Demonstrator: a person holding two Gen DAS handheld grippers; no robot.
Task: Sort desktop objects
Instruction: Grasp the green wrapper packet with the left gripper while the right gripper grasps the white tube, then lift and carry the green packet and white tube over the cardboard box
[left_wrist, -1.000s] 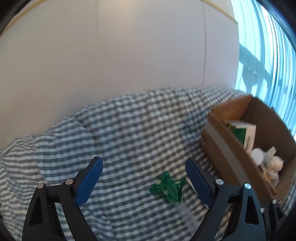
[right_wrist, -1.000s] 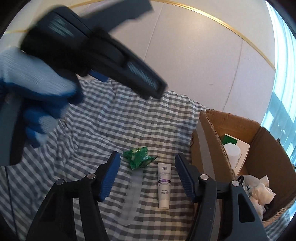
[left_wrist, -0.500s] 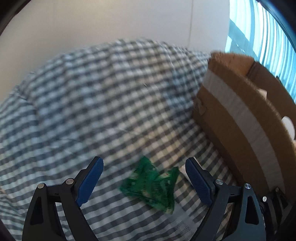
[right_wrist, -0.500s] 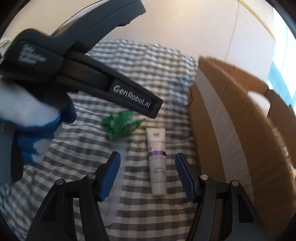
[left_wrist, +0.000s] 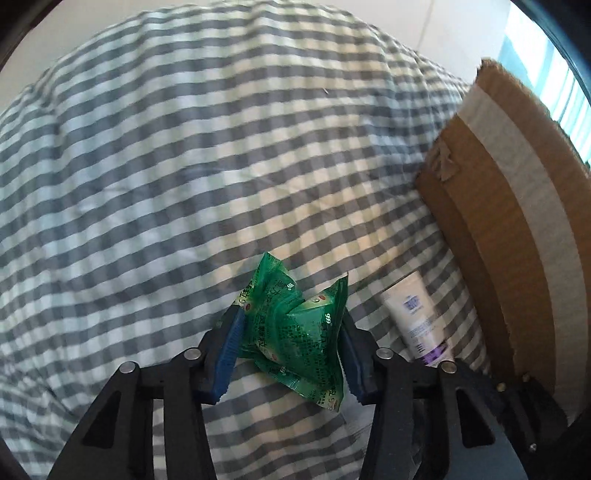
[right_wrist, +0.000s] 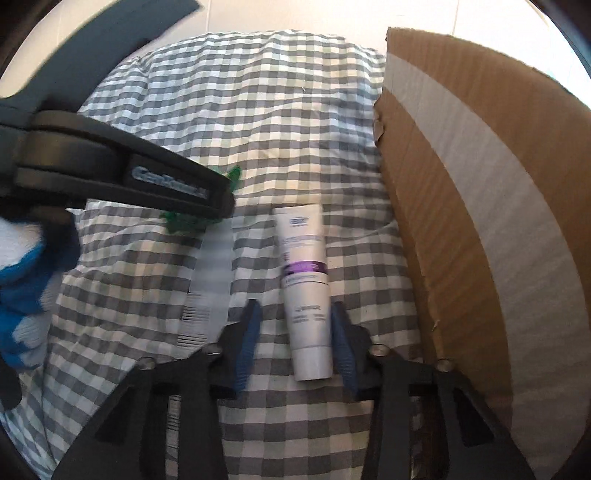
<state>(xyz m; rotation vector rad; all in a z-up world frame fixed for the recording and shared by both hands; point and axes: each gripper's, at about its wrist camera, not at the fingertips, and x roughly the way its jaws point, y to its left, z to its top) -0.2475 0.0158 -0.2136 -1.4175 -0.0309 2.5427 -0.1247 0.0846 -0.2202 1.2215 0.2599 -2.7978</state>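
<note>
A: How many things did you have out on the cloth?

B: Three loose ones: one crumpled green packet (left_wrist: 293, 328), one white tube (right_wrist: 306, 284) with a purple band, and one flat clear sleeve (right_wrist: 210, 284) with a barcode. Plus one cardboard box (right_wrist: 480, 192) at your 3 o'clock.

A: And your tongs?

B: Your left gripper (left_wrist: 288, 345) had just been closing; its blue pads pressed both sides of the packet at 6 o'clock in its view. Your right gripper (right_wrist: 293, 345) had just been closing too, with the capped end of the tube between its pads; the right pad touched it, the left stood a little off, so no grip yet.

A: Where did the tube lie?

B: Lengthwise toward 12 o'clock, just beside the box wall, with the sleeve at its 9 o'clock.

A: The surface and room?

B: A rumpled grey-and-white checked cloth (left_wrist: 221, 147), a pale wall at 12 o'clock, and your blue-and-white glove (right_wrist: 26, 280) at 9 o'clock
</note>
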